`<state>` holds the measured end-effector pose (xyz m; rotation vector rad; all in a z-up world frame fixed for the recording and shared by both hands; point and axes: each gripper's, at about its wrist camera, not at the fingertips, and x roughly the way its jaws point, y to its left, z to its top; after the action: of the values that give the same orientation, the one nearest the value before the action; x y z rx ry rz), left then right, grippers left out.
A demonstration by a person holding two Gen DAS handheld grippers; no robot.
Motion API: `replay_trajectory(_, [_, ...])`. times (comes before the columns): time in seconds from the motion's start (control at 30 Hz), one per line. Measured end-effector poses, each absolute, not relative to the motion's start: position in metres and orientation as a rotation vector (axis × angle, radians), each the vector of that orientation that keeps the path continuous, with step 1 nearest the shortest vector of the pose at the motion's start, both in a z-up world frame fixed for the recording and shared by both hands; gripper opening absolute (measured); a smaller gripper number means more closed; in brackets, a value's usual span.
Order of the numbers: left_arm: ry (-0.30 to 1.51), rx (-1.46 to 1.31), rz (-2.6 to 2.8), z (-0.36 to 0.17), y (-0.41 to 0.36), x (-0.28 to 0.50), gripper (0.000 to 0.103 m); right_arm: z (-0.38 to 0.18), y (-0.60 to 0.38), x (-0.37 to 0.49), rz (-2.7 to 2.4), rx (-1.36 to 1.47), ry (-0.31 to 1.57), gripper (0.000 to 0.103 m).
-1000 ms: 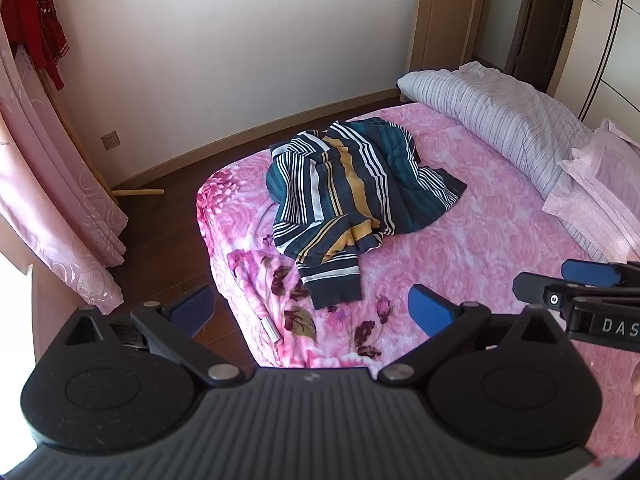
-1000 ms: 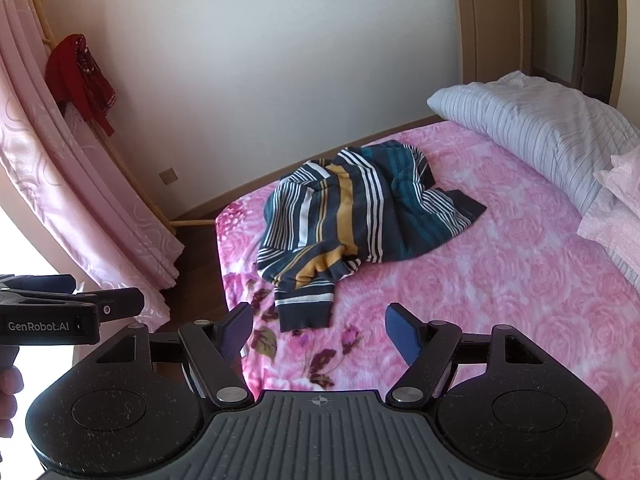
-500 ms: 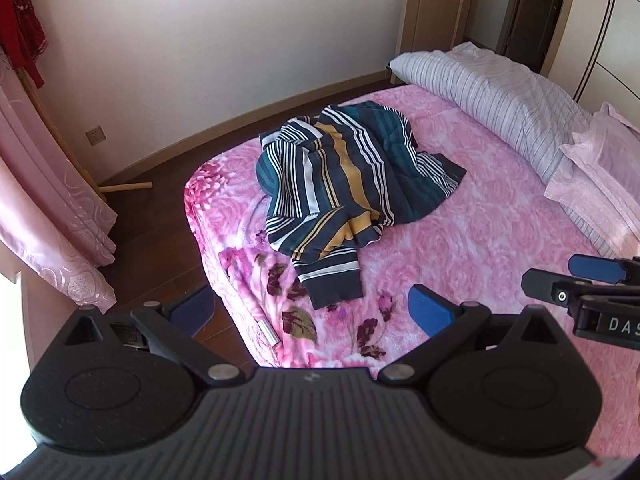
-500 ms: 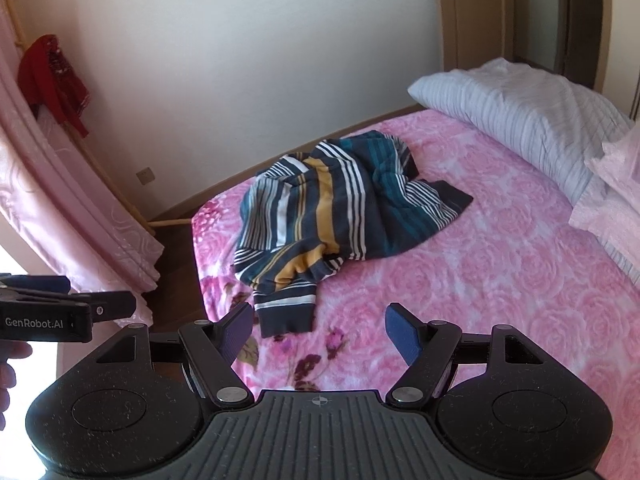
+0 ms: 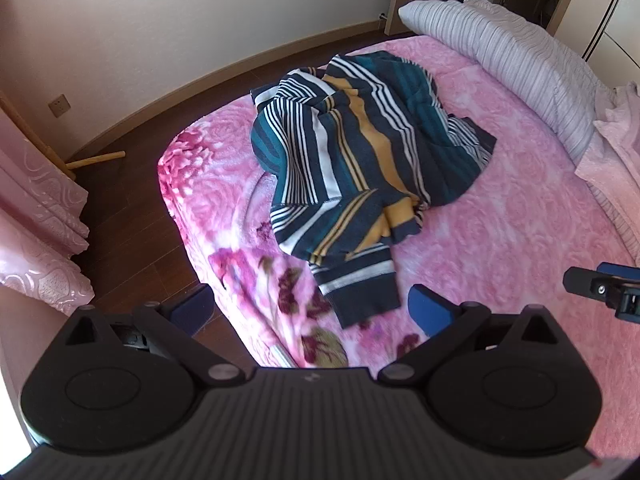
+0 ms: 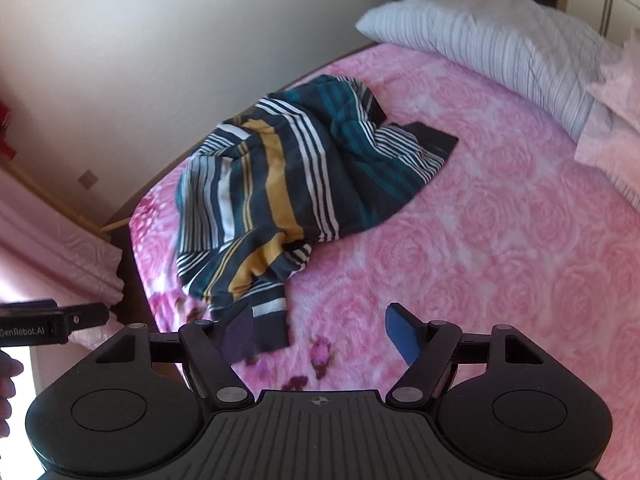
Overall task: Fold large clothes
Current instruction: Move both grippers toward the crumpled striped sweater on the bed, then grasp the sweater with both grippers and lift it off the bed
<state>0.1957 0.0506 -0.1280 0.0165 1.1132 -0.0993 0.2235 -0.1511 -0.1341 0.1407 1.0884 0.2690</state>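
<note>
Sweater (image 5: pixel 360 168) crumpled on bed (image 5: pixel 520 232) — fingertips (image 6: pixel 8 376) only in right view.

Sweater (image 5: pixel 360 152) lies on bed (image 5: pixel 500 240), pillow (image 5: pixel 520 60) behind it.

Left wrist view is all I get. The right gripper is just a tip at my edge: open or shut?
Observer: Open. The right wrist view shows the right gripper spread wide, with nothing between its fingers.
Operator: Where is it relative to the sweater?
Observer: Its left finger overlaps the cuff of the striped sweater in the image. I cannot tell if they touch.
Operator: Anything beyond my frame?
Observer: Something red shows at the left edge, above the pink curtain.
</note>
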Motion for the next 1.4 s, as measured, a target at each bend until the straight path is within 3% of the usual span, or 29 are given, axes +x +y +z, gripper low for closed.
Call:
replay_trajectory(0.73, [1.290,-0.001,-0.195,-0.302,0.077,0.404,0.095,-0.316,-0.094,0.384,0.115,0.612,1.302,0.070])
replay_trajectory(0.8, [1.307,-0.010,-0.199,-0.315,0.077,0.410,0.088,-0.325,-0.087,0.389,0.109,0.589,1.304,0.068])
replay_trajectory(0.83, [1.316,-0.025,-0.202,-0.320,0.078,0.413,0.085,-0.326,-0.084,0.390,0.121,0.574,1.304,0.058])
replay_trajectory(0.87, [1.331,-0.044,-0.208,-0.326,0.079,0.415,0.076,-0.324,-0.082,0.391,0.144,0.553,1.294,0.034])
replay_trajectory(0.93, [1.350,-0.083,-0.236,-0.332,0.080,0.417,0.054,-0.313,-0.081,0.389,0.185,0.531,1.262,0.013])
replay_trajectory(0.97, [1.348,-0.099,-0.259,-0.332,0.079,0.418,0.031,-0.307,-0.086,0.387,0.209,0.556,1.235,0.011])
replay_trajectory(1.03, [1.327,-0.088,-0.278,-0.325,0.078,0.419,0.022,-0.288,-0.100,0.378,0.235,0.642,1.165,0.009])
replay_trajectory(1.1, [1.277,-0.061,-0.336,-0.306,0.072,0.417,0.003,-0.263,-0.117,0.363,0.227,0.707,1.067,0.008])
replay_trajectory(1.4, [0.812,0.082,-0.760,-0.139,-0.011,0.345,0.003,-0.118,-0.220,0.259,0.141,0.909,0.544,0.007])
